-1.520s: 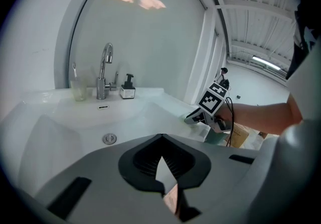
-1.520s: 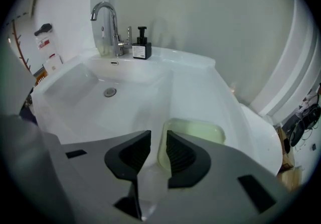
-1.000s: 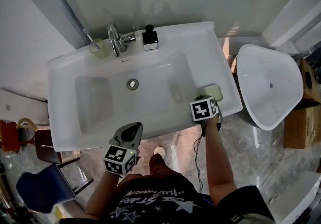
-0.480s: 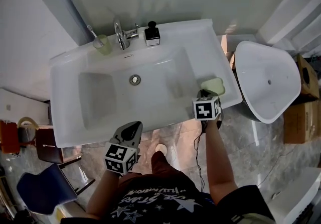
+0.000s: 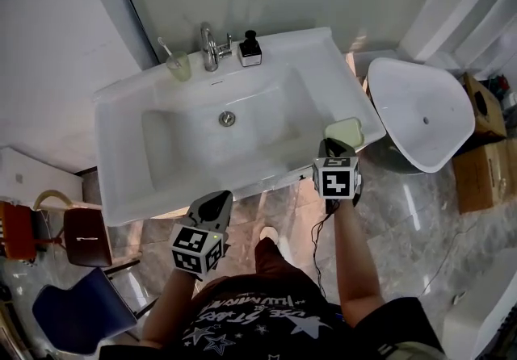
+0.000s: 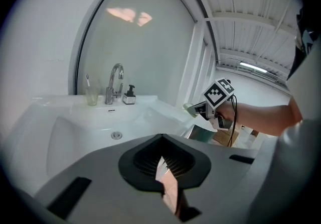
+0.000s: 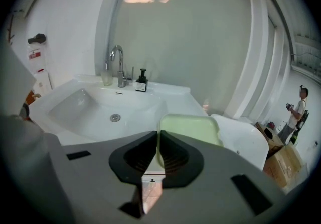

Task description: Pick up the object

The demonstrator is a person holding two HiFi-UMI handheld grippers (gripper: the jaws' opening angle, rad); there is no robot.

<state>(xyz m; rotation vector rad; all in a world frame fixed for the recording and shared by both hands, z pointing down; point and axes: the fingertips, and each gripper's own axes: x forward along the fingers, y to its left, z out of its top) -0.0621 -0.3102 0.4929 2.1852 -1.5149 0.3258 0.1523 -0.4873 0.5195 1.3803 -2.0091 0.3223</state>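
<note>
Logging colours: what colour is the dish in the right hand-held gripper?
Pale green; the dish shows best in the right gripper view.

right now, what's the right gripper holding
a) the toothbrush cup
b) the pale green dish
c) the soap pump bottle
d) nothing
B: the right gripper has just been closing its jaws, and they now pinch the near edge of the pale green dish. The soap pump bottle and the toothbrush cup stand back by the faucet.
</note>
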